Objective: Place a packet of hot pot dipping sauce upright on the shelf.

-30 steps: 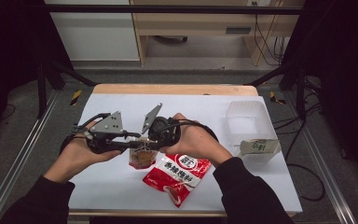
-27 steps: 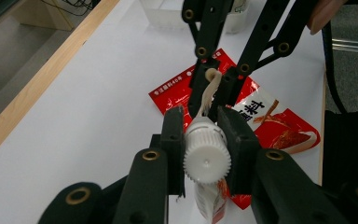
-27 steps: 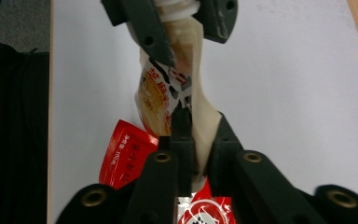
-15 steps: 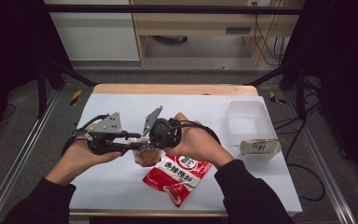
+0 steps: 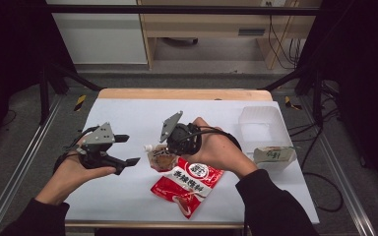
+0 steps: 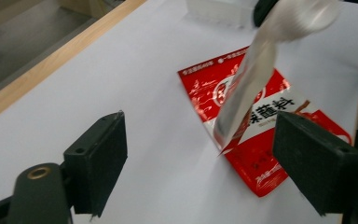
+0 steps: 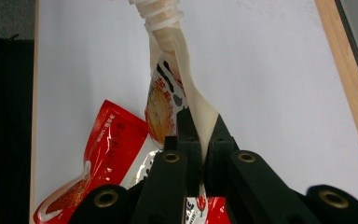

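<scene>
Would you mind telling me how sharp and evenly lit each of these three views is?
High view: white table bright, surroundings dark, picture soft. Left gripper view: jaws and red sachet fairly sharp, glare on its foil; the spouted pouch hanging in front is blurred and washed out. Right gripper view: right gripper sharp, pouch spout overexposed.

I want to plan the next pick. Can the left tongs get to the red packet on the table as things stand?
Probably yes. The left tongs are open, and the red packet lies flat on the table close beside them; only the spouted pouch clamped in the right tongs hangs above its near edge.
</scene>
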Demonstrator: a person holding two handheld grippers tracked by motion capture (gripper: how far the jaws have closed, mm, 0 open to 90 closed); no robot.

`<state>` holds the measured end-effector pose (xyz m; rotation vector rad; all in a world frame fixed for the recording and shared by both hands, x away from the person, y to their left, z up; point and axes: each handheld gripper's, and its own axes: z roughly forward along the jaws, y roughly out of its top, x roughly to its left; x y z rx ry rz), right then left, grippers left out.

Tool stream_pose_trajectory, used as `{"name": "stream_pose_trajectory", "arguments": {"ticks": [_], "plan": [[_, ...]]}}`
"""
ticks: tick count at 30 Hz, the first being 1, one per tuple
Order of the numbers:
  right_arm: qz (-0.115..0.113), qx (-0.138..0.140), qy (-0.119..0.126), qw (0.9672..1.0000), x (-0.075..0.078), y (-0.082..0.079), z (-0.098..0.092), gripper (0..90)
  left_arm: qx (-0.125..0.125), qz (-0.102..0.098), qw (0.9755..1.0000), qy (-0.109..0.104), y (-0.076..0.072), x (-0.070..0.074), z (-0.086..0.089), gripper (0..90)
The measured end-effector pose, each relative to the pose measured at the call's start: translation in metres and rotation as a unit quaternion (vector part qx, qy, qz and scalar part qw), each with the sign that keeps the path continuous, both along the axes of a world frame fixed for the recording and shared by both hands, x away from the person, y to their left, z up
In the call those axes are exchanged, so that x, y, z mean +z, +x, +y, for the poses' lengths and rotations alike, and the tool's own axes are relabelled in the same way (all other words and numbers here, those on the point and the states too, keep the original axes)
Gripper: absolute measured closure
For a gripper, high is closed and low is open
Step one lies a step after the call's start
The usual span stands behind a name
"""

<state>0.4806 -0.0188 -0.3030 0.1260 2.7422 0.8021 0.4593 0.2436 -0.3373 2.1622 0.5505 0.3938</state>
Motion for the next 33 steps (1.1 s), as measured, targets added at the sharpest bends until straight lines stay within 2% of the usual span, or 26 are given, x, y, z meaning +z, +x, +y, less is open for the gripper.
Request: {"name": "stream_pose_trajectory", "arguments": {"ticks": [5, 10, 14, 15, 16, 20, 23, 26, 30, 33], "plan": [[-0.009, -0.001, -0.007, 0.9999, 0.003, 0.0, -0.005, 88.1, 0.028, 0.004, 0.9996, 0.001, 0.002, -0.018, 0.007, 13.9], [-0.014, -0.009, -0.006, 0.9998, 0.009, 0.001, -0.015, 88.1, 0.047, 0.026, 0.9984, -0.018, 0.0, -0.037, 0.014, 12.2], [-0.019, -0.017, -0.001, 0.9997, 0.014, 0.005, -0.023, 88.1, 0.071, 0.026, 0.997, -0.014, -0.001, -0.053, 0.021, 9.9], [-0.02, -0.019, 0.0, 0.9996, 0.016, 0.006, -0.025, 88.1, 0.071, 0.026, 0.997, -0.014, -0.001, -0.053, 0.021, 9.1], [-0.021, -0.018, 0.002, 0.9996, 0.017, 0.007, -0.027, 88.1, 0.083, 0.026, 0.9962, -0.008, -0.002, -0.065, 0.023, 8.9], [-0.025, -0.018, 0.003, 0.9995, 0.025, 0.013, -0.034, 88.1, 0.104, 0.024, 0.9943, -0.001, -0.004, -0.09, 0.03, 8.6], [-0.031, -0.021, -0.001, 0.9993, 0.032, 0.019, -0.04, 88.1, 0.114, 0.018, 0.9933, 0.005, -0.005, -0.091, 0.033, 8.5], [-0.039, -0.025, -0.001, 0.9989, 0.039, 0.026, -0.047, 88.1, 0.117, 0.012, 0.9931, -0.002, -0.006, -0.091, 0.036, 7.7], [-0.046, -0.036, 0.001, 0.9983, 0.05, 0.032, -0.056, 88.1, 0.124, 0.017, 0.9922, -0.004, -0.008, -0.098, 0.039, 7.4], [-0.052, -0.038, -0.001, 0.9979, 0.058, 0.035, -0.065, 88.1, 0.122, 0.018, 0.9924, 0.0, -0.01, -0.102, 0.041, 7.4]]}}
